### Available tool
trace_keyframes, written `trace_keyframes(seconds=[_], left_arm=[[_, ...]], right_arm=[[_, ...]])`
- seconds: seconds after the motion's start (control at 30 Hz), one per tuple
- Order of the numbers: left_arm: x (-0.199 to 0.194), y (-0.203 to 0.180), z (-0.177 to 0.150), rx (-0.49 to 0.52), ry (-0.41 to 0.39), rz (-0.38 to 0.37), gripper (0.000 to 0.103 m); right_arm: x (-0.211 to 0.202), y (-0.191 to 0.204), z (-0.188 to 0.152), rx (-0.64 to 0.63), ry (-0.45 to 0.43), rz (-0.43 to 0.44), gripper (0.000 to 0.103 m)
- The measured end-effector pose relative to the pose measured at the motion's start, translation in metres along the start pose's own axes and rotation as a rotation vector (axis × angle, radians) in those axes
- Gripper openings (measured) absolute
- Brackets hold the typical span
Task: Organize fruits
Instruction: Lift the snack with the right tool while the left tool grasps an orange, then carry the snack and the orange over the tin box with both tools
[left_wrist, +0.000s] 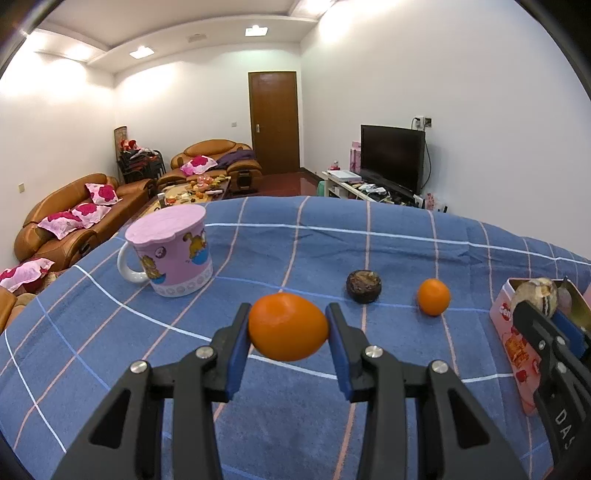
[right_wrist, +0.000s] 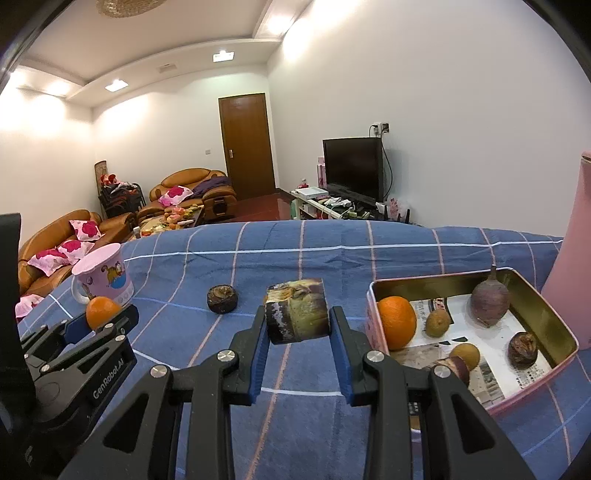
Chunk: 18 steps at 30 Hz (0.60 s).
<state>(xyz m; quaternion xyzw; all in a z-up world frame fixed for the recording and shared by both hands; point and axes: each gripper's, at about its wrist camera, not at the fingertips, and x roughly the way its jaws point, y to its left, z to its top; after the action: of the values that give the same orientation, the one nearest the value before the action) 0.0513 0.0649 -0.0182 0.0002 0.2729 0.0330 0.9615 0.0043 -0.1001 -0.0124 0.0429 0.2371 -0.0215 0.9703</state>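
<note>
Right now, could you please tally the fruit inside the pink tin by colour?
orange fruit: 1
yellow-brown fruit: 2
purple fruit: 2
dark brown fruit: 1
Total in the pink tin: 6

Oranges: three, namely one held orange (left_wrist: 288, 326), one loose orange (left_wrist: 433, 297) on the cloth, one tin orange (right_wrist: 397, 322)
Dark round fruits: two, namely one on the cloth (right_wrist: 222, 299), one in the tin (right_wrist: 522, 349)
Pink tins (right_wrist: 373, 295): one
Cartoon mugs (left_wrist: 173, 254): one
Hand-held grippers: two, namely left (left_wrist: 288, 332), right (right_wrist: 297, 325)
</note>
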Motion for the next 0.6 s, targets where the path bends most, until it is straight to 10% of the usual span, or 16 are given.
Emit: trace_keyframes(seconds=[0.6], left_arm=[[-0.015, -0.019, -0.008, 0.016, -0.012, -0.011, 0.041]], right_arm=[[-0.021, -0.015, -0.007, -0.034, -0.014, -0.018, 0.034]])
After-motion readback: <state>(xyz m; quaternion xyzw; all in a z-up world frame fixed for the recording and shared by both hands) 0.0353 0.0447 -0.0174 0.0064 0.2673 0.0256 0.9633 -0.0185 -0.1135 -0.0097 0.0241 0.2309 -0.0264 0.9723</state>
